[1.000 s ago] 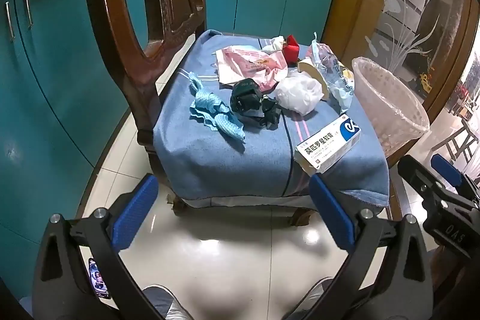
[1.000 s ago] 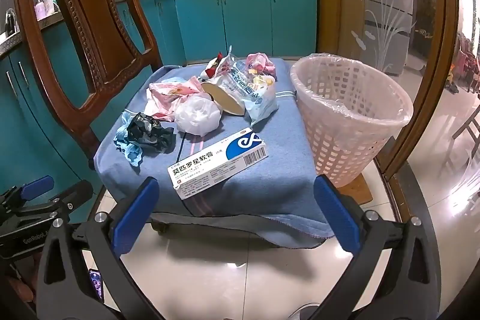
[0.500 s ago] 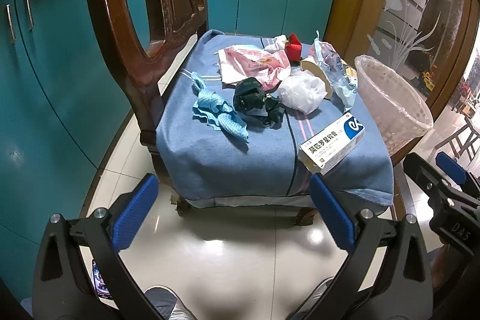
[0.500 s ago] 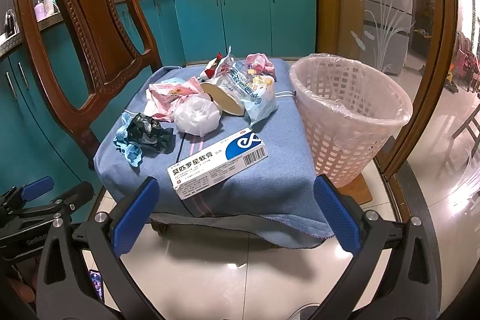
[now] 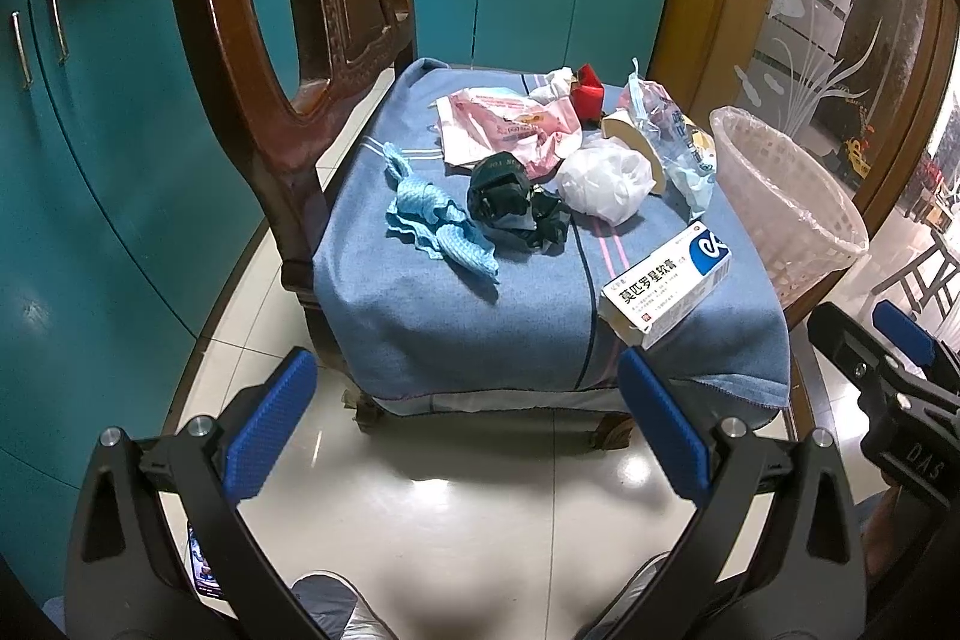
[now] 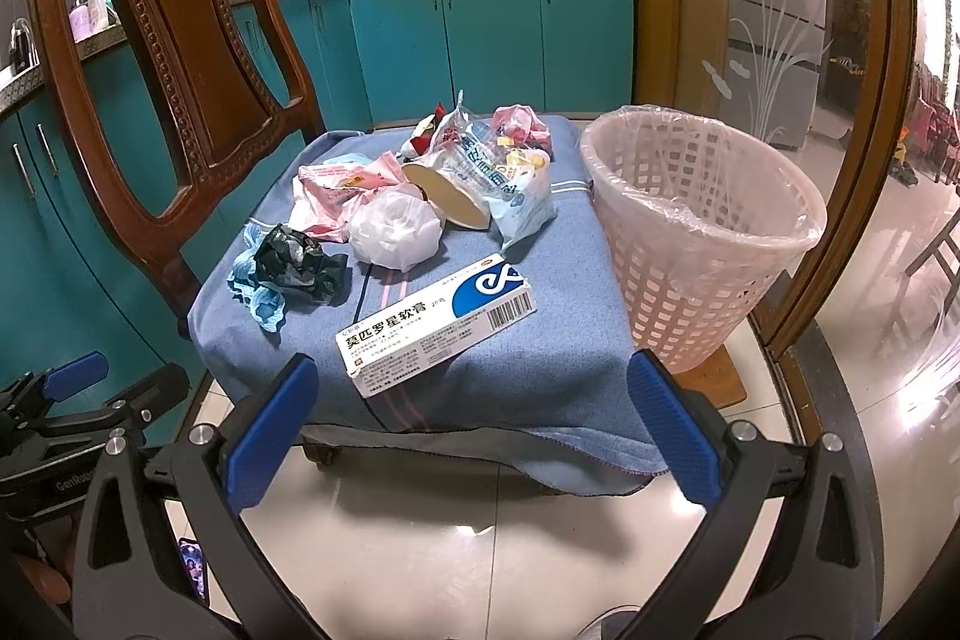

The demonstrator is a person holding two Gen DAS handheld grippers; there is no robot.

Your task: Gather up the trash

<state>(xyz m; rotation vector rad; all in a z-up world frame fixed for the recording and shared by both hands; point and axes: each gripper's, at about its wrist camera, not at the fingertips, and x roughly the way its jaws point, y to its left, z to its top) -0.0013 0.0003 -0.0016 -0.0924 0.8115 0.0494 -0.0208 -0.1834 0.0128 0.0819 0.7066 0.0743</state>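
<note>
Blue cloth point(image 6: 456, 376) covers the chair seat, and all the trash that shows lies on it, so the collecting looks barely begun. In the right wrist view the medicine box point(image 6: 437, 325) sits nearest, about 12 o'clock from the right gripper point(image 6: 471, 436), whose jaws stand spread wide and empty. Beyond it lie a white crumpled bag point(image 6: 396, 229), a dark wrapper point(image 6: 294, 259), a light blue rag point(image 6: 264, 304), a pink bag point(image 6: 336, 190) and clear packets point(image 6: 492, 172). The lined basket point(image 6: 702, 244) stands at 2 o'clock, beside the seat; I cannot tell whether anything is in it. The left gripper point(image 5: 468, 430) hangs equally wide and empty before the seat. Every piece remains to be moved, the box probably first.
</note>
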